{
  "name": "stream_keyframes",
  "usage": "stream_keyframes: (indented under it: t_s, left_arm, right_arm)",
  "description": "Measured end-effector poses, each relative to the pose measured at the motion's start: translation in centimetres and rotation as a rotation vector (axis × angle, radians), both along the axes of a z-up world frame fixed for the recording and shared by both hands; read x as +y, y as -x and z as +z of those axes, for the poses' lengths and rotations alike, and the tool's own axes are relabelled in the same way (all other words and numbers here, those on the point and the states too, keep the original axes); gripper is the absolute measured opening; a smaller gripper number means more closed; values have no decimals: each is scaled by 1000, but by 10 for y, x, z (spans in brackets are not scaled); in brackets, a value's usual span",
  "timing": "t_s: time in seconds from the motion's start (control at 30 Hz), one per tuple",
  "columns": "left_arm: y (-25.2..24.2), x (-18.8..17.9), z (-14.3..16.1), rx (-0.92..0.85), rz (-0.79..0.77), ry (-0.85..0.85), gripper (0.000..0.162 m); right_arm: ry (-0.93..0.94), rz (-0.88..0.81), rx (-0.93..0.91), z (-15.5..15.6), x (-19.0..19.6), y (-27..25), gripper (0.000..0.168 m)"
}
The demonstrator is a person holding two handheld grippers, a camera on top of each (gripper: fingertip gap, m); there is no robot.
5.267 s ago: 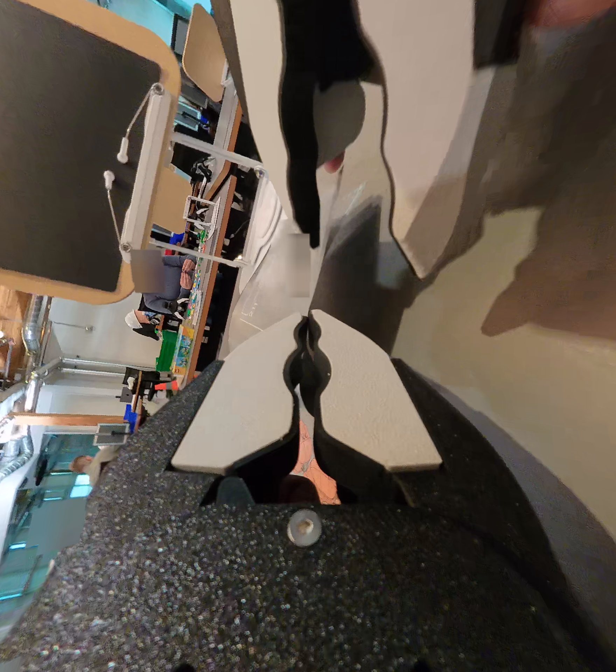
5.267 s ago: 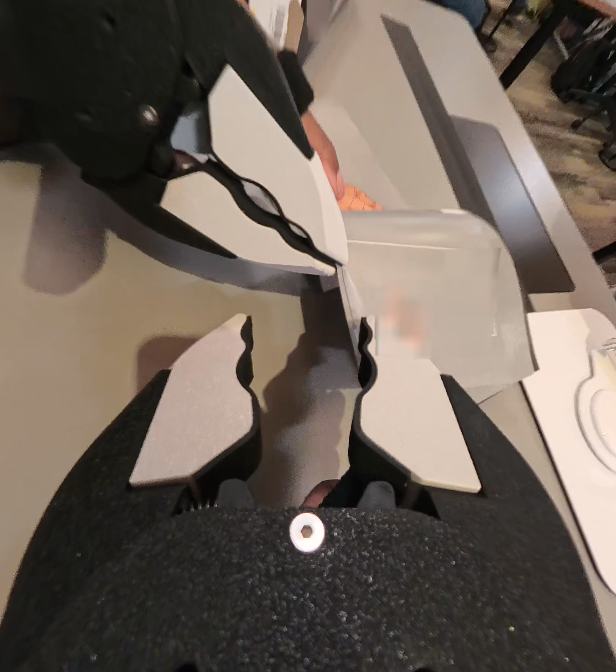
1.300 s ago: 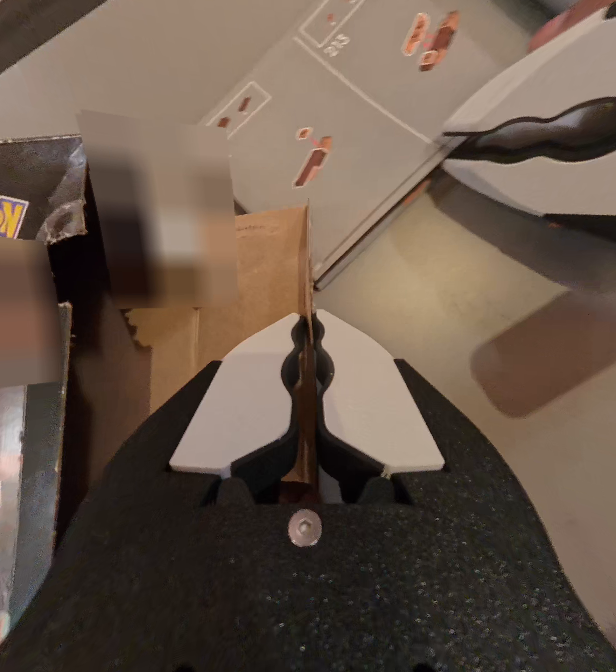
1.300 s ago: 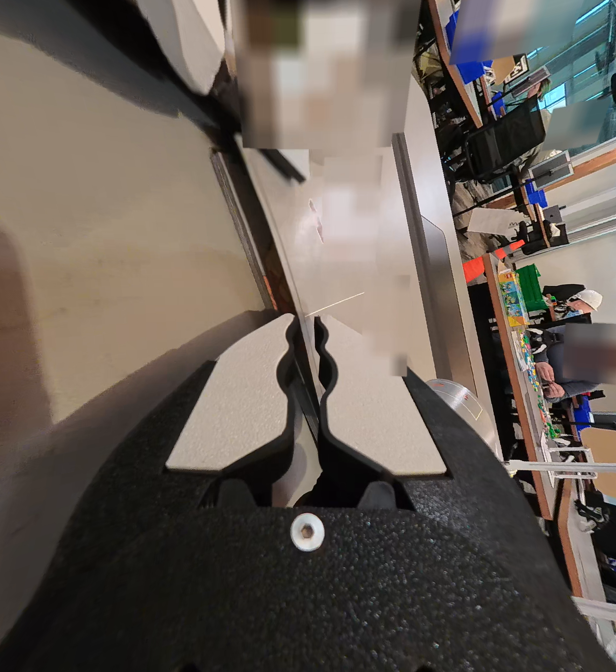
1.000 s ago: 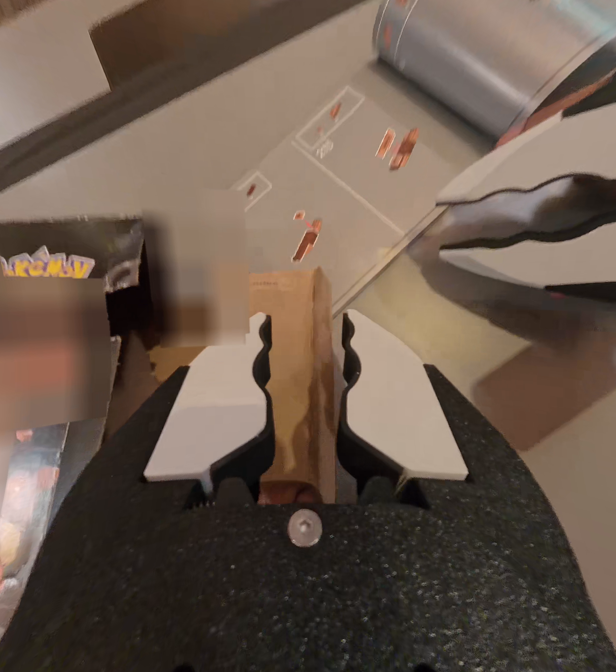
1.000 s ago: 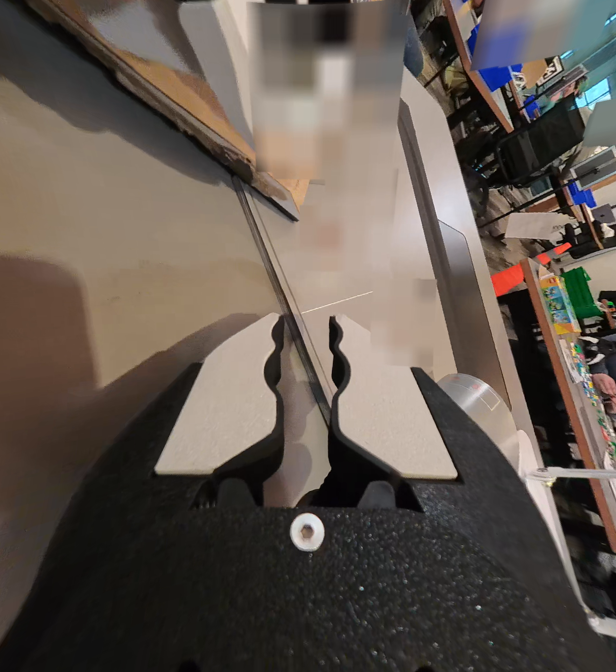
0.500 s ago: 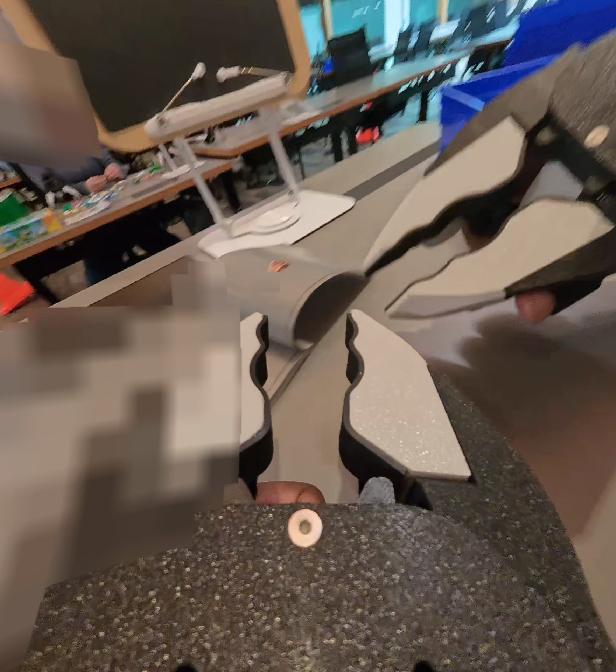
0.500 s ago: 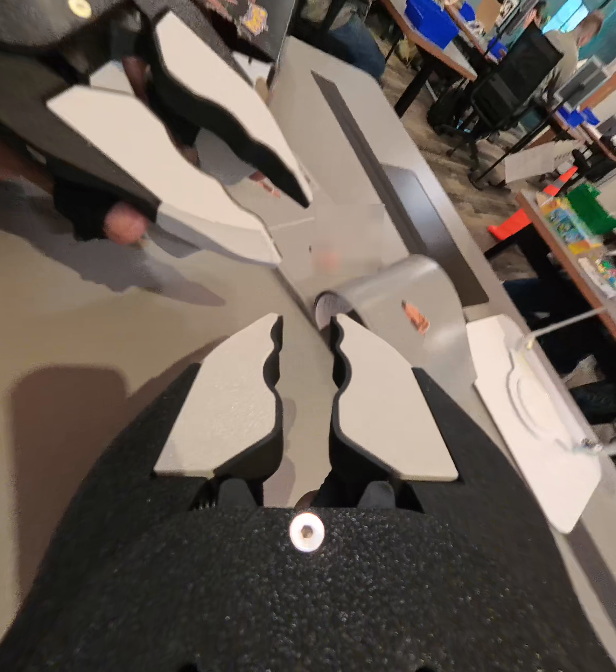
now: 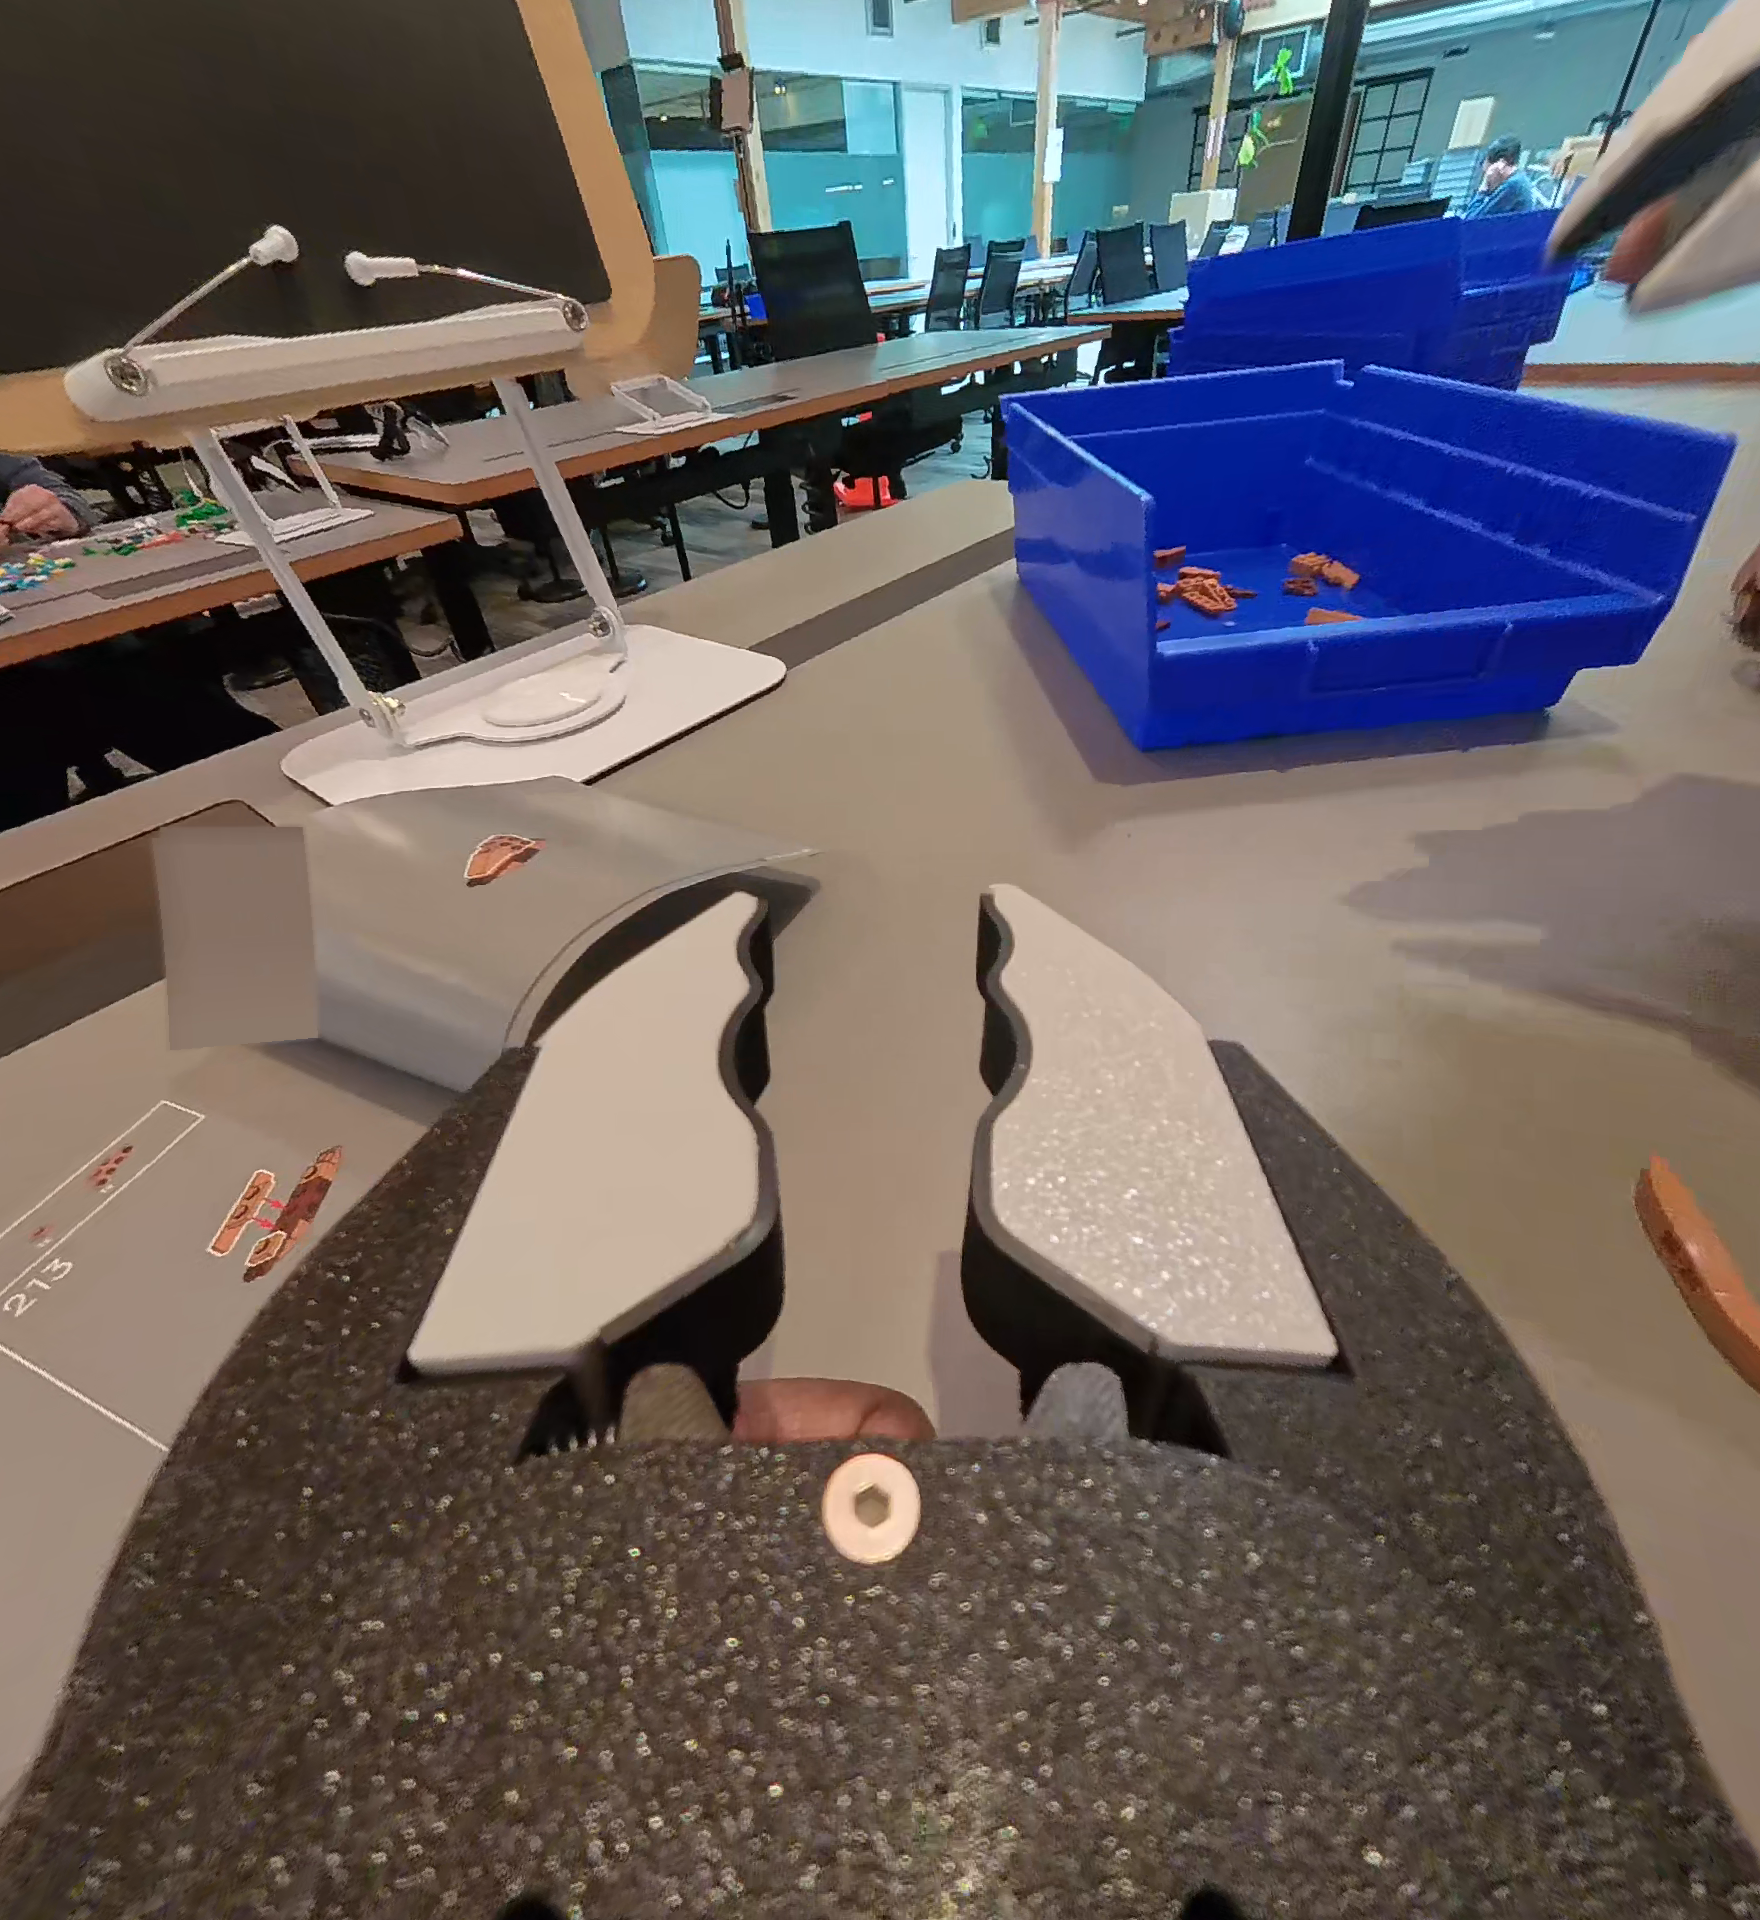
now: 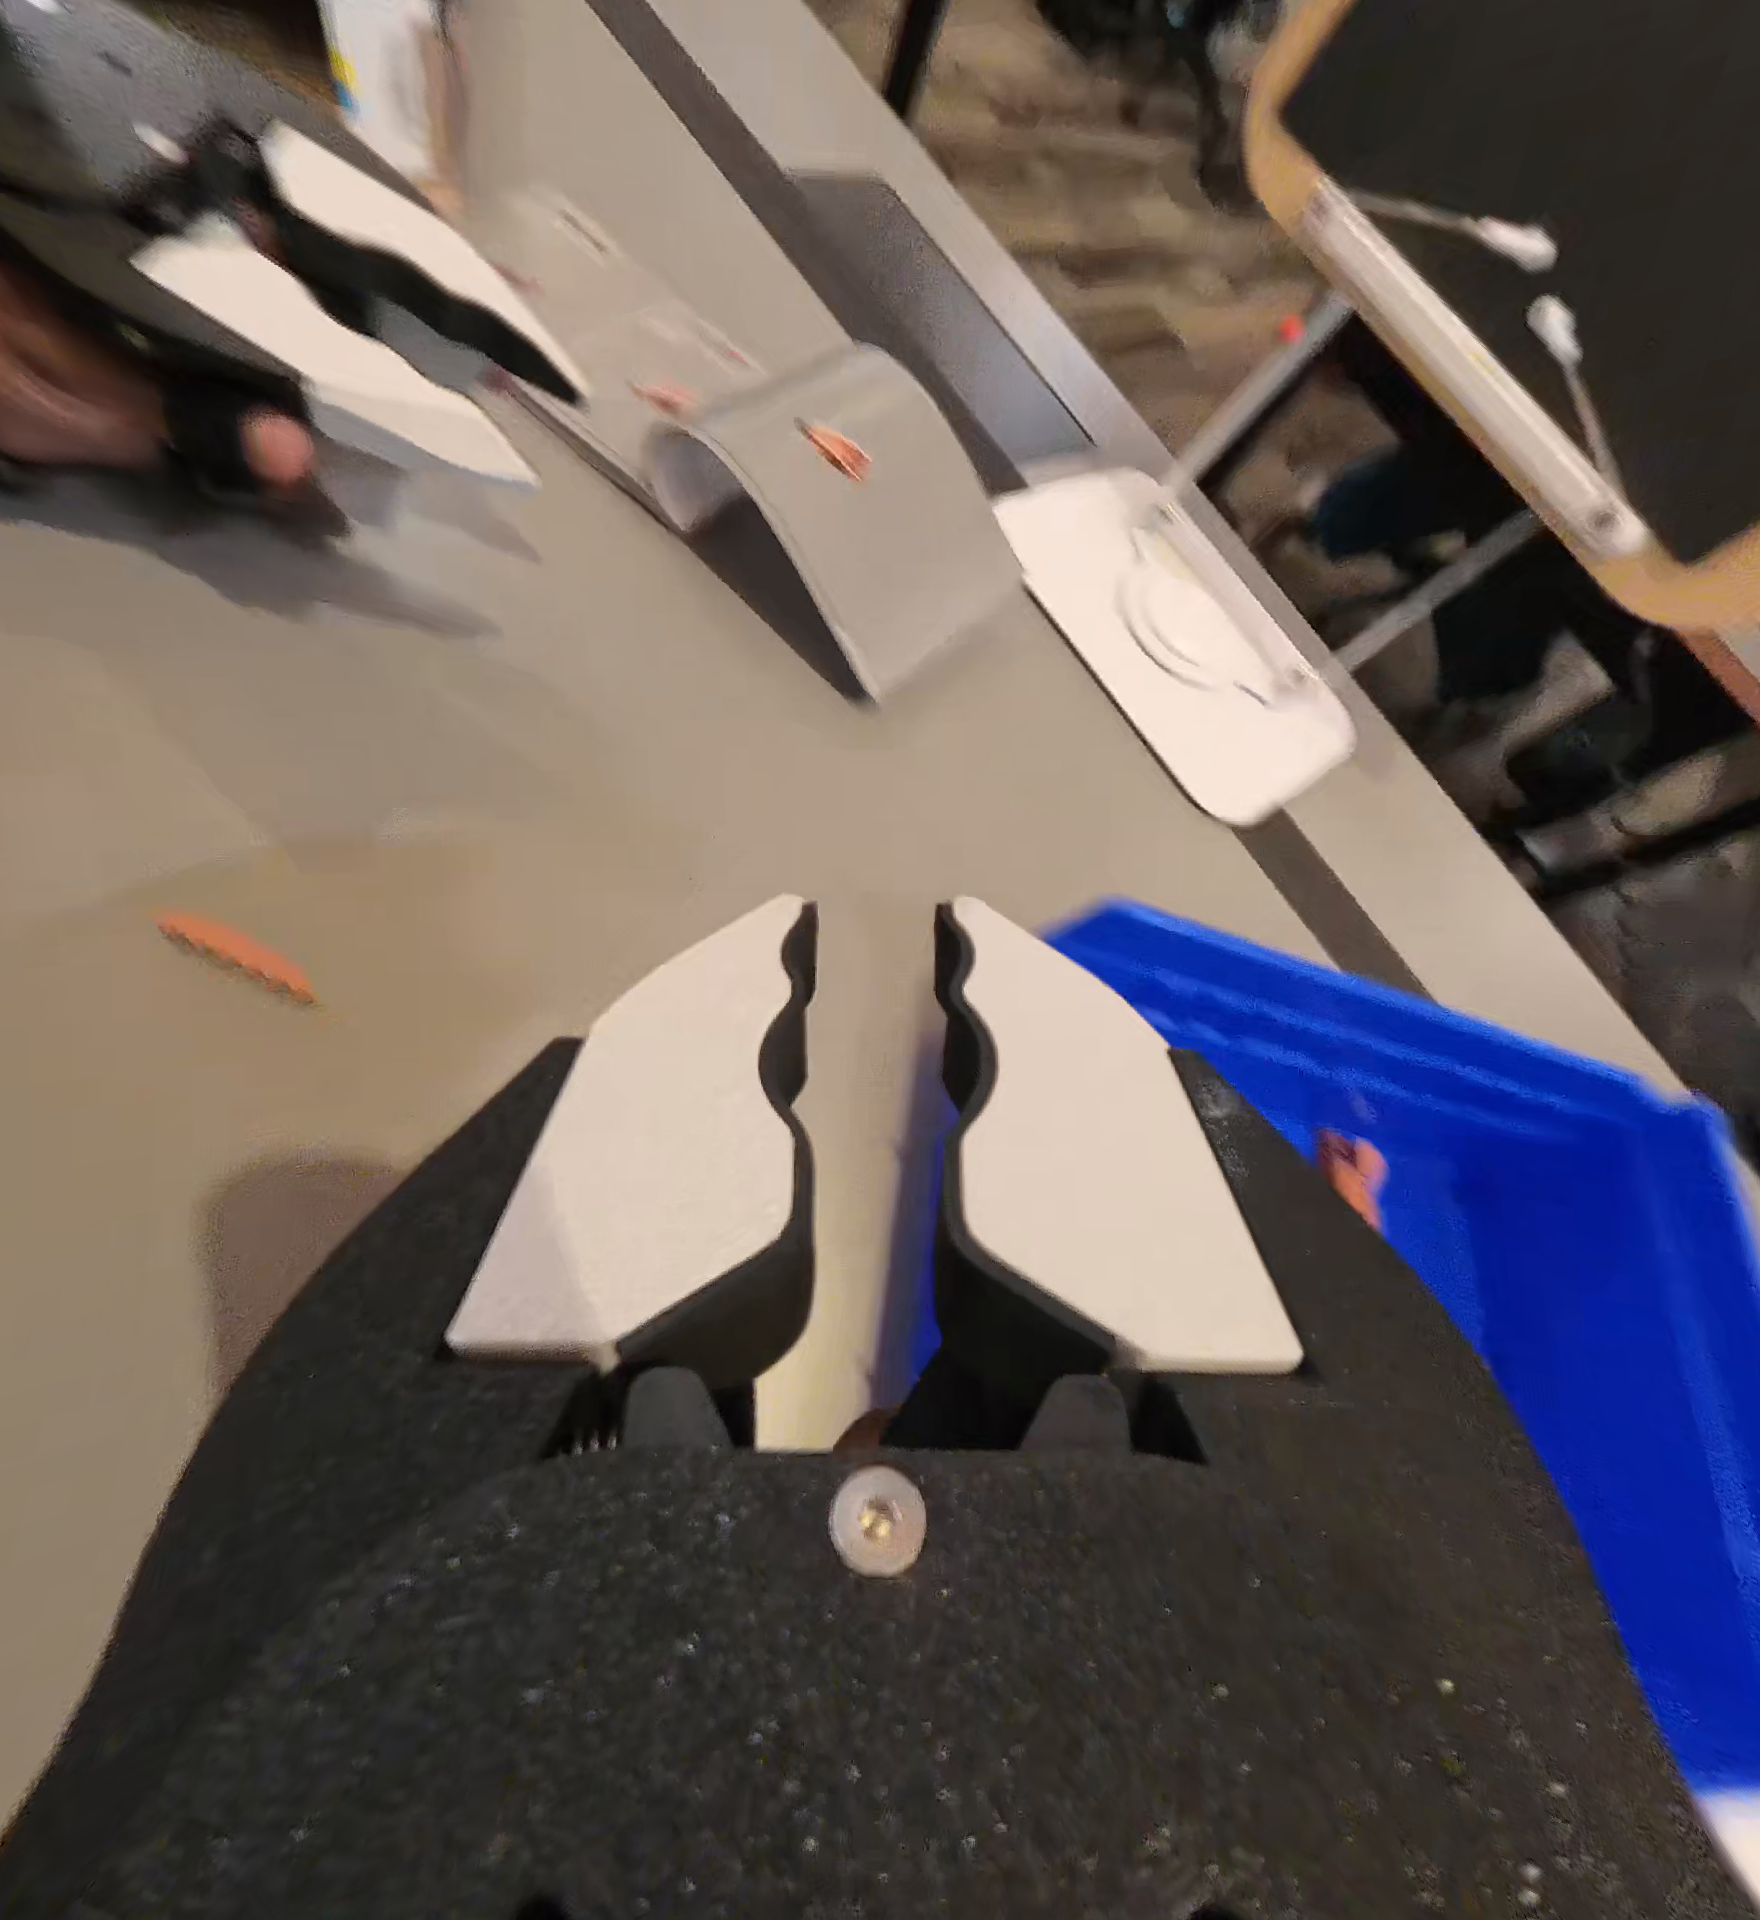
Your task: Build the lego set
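Left gripper (image 9: 871, 914) – rough, speckled black foam-like body, matt pale grey fingers (image 9: 1115, 1122) w/ fine grainy sparkle, shiny metal screw. Right gripper (image 10: 874, 914) looks the same, though blurred. Grey tabletop (image 9: 1219, 831): smooth, matt. Blue plastic bin (image 9: 1375, 561) – finely textured walls. Glossy paper instruction booklet (image 9: 419, 925), page curled. White desk stand (image 9: 533, 717): smooth, semi-gloss. Reddish-brown plastic lego piece (image 9: 1712, 1283), smooth.
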State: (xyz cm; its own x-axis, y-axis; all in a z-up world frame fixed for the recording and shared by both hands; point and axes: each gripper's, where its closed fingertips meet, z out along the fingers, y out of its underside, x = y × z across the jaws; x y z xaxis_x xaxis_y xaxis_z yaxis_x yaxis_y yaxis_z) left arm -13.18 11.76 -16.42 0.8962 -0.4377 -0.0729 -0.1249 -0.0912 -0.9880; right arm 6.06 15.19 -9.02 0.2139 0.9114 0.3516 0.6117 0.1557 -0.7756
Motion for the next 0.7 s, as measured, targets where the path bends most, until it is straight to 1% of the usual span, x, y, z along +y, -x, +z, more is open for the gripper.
stream_keyframes:
  t_s: [0.07, 0.13, 0.2, 0.3, 0.37, 0.43, 0.47, 0.53, 0.7]
  left_arm:
    - [1, 0, 0, -16, 0, 12, 37]
    - [2, 1, -1, -32, 3, 22, 36]
    - [3, 0, 0, -47, 1, 28, 36]
    - [4, -2, 0, -59, 4, 37, 35]
    - [4, -4, -1, -54, 6, 39, 35]
    - [5, -6, -1, -46, 11, 38, 35]
    - [5, -6, -1, -45, 14, 37, 35]
    - [6, -6, -2, -49, 16, 43, 35]
    - [6, -5, -3, -57, 17, 59, 34]
  right_arm:
    - [38, -41, -90, 15, 26, -32, 21]
    - [117, -66, -183, 10, 60, -49, 20]
    - [204, -68, -289, -14, 95, -54, 20]
    - [399, -90, -417, -69, 131, -52, 19]
    - [500, -109, -471, -102, 142, -48, 17]
    - [519, -125, -529, -125, 151, -48, 17]
    - [514, -131, -543, -132, 156, -48, 17]
    - [513, -136, -534, -136, 162, -45, 17]
    - [520, -112, -507, -135, 165, -36, 17]
